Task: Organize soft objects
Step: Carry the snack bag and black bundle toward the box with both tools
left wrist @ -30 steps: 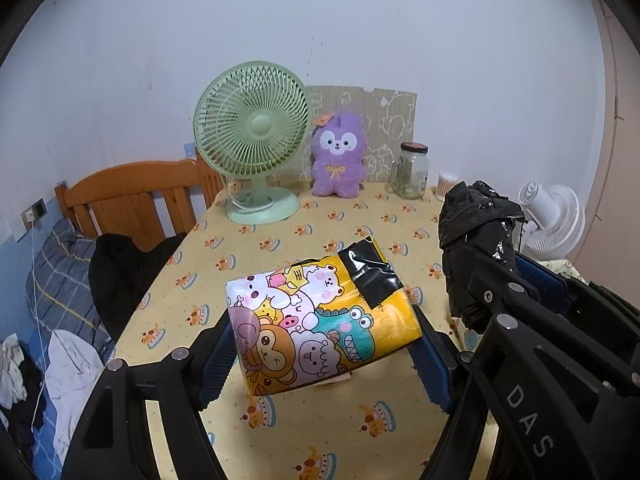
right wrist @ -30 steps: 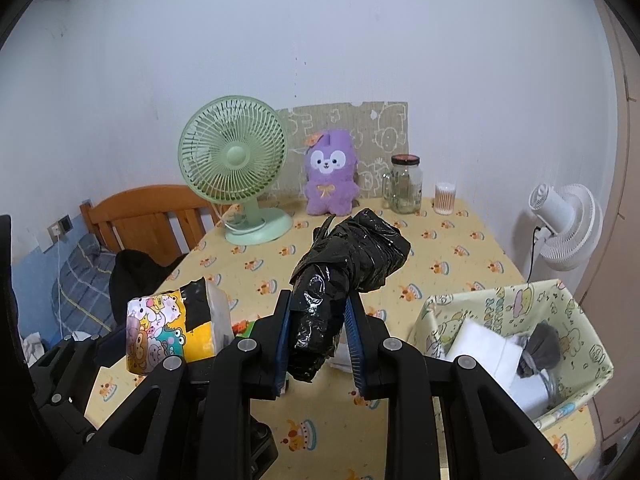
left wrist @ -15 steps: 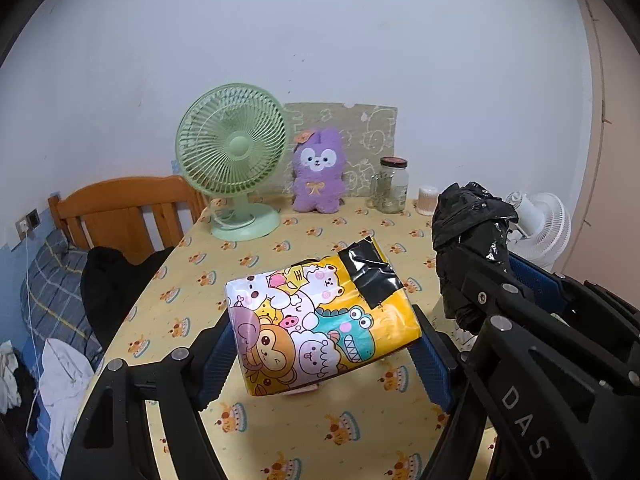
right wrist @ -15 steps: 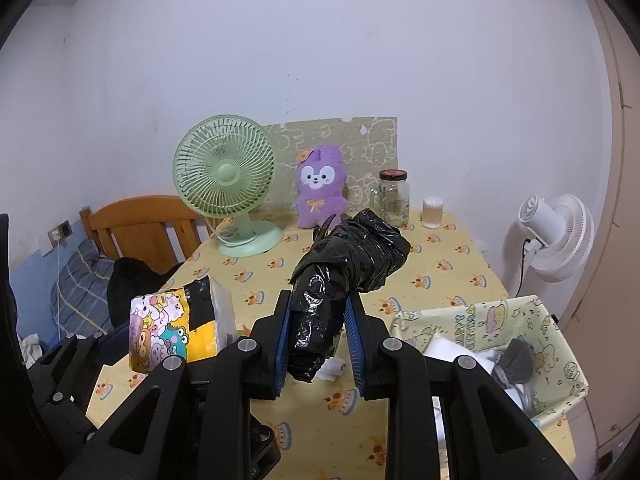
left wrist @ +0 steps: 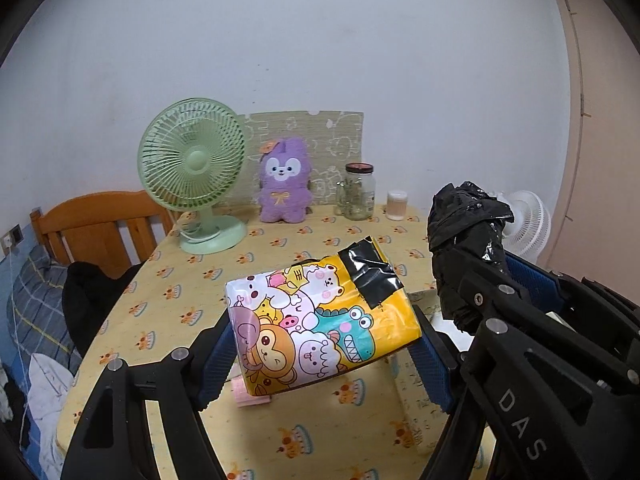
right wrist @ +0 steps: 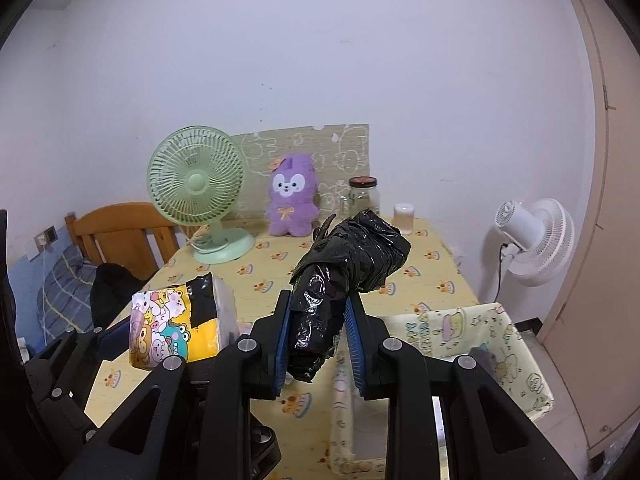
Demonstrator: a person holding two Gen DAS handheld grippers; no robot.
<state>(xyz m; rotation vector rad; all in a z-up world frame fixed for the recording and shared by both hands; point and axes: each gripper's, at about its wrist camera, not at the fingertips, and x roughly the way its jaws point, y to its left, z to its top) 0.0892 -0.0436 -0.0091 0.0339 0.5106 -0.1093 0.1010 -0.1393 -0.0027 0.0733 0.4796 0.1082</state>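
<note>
Black bag point(right wrist: 344, 276) in right gripper point(right wrist: 320, 344), cartoon pack point(left wrist: 320, 320) in left gripper point(left wrist: 324, 356), both farther back.

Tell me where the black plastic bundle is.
The black plastic bundle is clamped in the right tool, above the table, left of the fabric bin.

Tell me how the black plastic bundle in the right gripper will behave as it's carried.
The black bundle looks soft: the right gripper has pinched its crinkled film narrow. Its wider end sticks out past the fingers without drooping, so it is probably light. The glossy film may be slippery, so it could slide in a loose grip.
</note>
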